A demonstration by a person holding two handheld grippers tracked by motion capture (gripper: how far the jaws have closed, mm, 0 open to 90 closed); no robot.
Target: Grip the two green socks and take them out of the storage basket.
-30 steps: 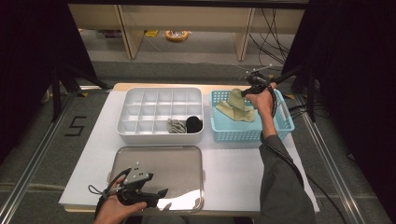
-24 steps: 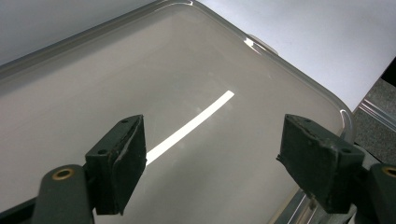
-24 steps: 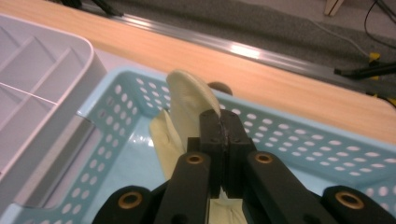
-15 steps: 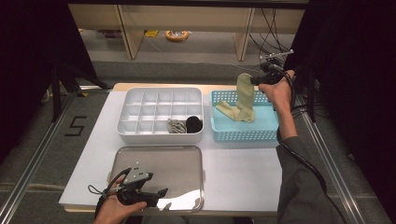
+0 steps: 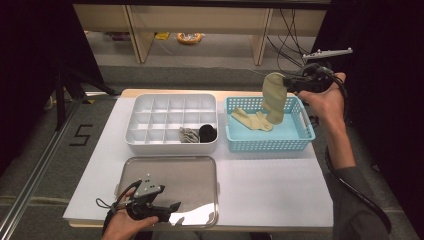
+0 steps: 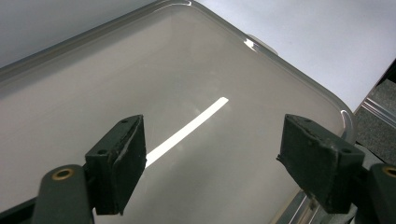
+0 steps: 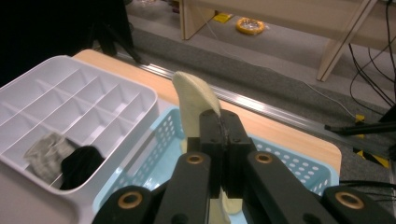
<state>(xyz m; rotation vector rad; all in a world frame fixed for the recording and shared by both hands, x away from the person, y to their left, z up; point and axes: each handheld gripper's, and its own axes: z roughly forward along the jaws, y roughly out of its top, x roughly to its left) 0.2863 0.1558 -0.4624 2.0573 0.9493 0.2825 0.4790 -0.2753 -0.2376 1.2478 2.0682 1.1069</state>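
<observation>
- While the right gripper [image 5: 289, 82], jaws clamped on the limp beige sock [image 5: 274, 97], lifts it over the light-blue plastic basket [image 5: 300, 135], a thin pinch could slip.
- Its dangling toe may snag the second beige sock [image 5: 250, 120].
- The left gripper [image 6: 210, 149] idles wide open, empty, above the shiny metal tray [image 6: 93, 70].

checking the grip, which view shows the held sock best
The high view: the beige sock hangs full length from the right gripper above the blue basket. The right gripper view shows the sock's top pinched between shut jaws.
</observation>
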